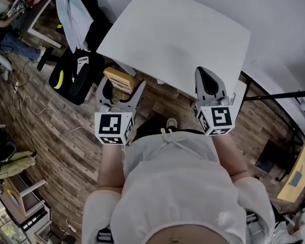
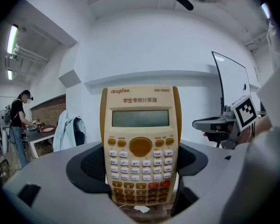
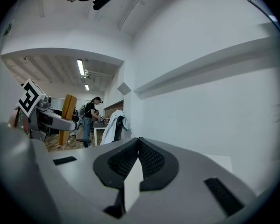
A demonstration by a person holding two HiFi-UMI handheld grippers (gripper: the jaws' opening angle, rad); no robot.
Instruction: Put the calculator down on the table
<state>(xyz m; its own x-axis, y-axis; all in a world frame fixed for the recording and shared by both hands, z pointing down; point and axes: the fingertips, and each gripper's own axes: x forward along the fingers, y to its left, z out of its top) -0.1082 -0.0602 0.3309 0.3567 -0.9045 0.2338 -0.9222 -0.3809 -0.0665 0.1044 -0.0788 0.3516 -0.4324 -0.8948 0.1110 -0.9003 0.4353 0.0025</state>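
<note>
The calculator (image 2: 140,146) is cream with tan-orange edges, a grey display, white and brown keys and one red key. The left gripper (image 2: 141,171) pinches its lower keypad end between its jaws. Its long axis runs along the jaws, display end pointing away. In the head view it shows above the floor, just short of the white table (image 1: 183,39). The right gripper (image 3: 139,146) has its jaws pressed together, with nothing between them.

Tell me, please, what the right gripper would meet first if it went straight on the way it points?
Most likely the white table: the right gripper points across its near edge. Its height against the table is unclear.
</note>
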